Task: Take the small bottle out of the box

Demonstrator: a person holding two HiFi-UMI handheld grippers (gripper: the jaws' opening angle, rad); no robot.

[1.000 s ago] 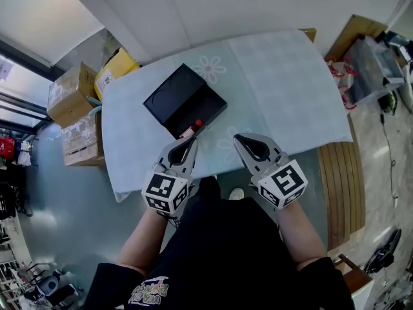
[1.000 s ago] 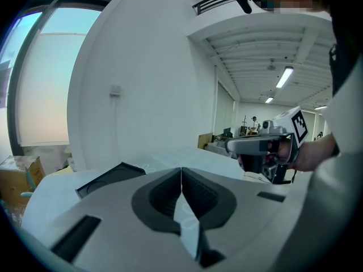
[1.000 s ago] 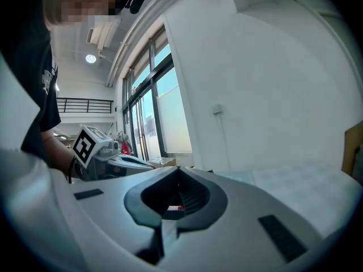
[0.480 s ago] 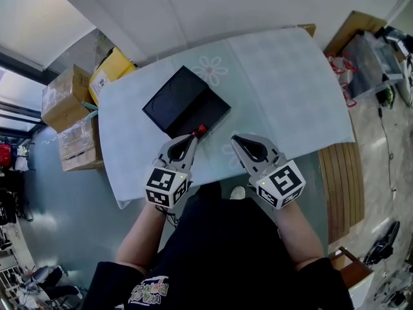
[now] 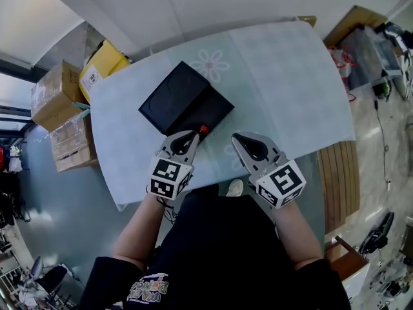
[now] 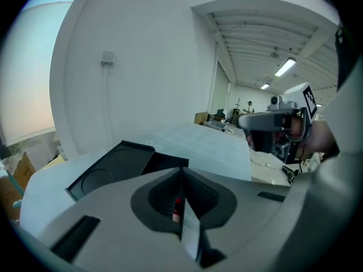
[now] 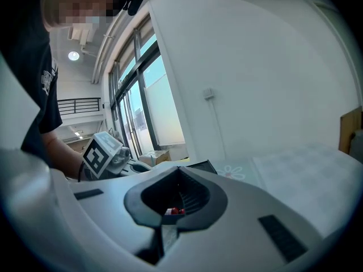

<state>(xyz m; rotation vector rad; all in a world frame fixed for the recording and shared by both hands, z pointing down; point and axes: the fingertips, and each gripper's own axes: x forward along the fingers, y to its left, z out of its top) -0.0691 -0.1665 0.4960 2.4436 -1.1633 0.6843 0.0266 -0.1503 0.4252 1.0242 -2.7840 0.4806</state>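
Note:
An open black box (image 5: 186, 103) lies on the pale cloth-covered table (image 5: 284, 89); its lid (image 6: 108, 171) is folded out to the left. The small bottle (image 5: 202, 130) shows only its red cap, at the box's near edge. I cannot tell whether it lies inside the rim. My left gripper (image 5: 191, 137) has its jaws together, its tip over the bottle's body. The bottle (image 6: 177, 202) also shows through that gripper's (image 6: 182, 170) hollow. No grip on it is visible. My right gripper (image 5: 241, 138) is shut and empty on the cloth to the right, and its own view (image 7: 178, 169) shows the jaws meeting.
Cardboard boxes (image 5: 55, 102) and a yellow package (image 5: 103, 60) stand on the floor left of the table. A wooden slatted platform (image 5: 339, 173) and a cluttered crate (image 5: 368, 57) are on the right. A white wall runs behind the table's far edge.
My left gripper has crept forward over the bottle: the pinkish body seen before is now covered and only the red cap shows. The right gripper has stayed put.

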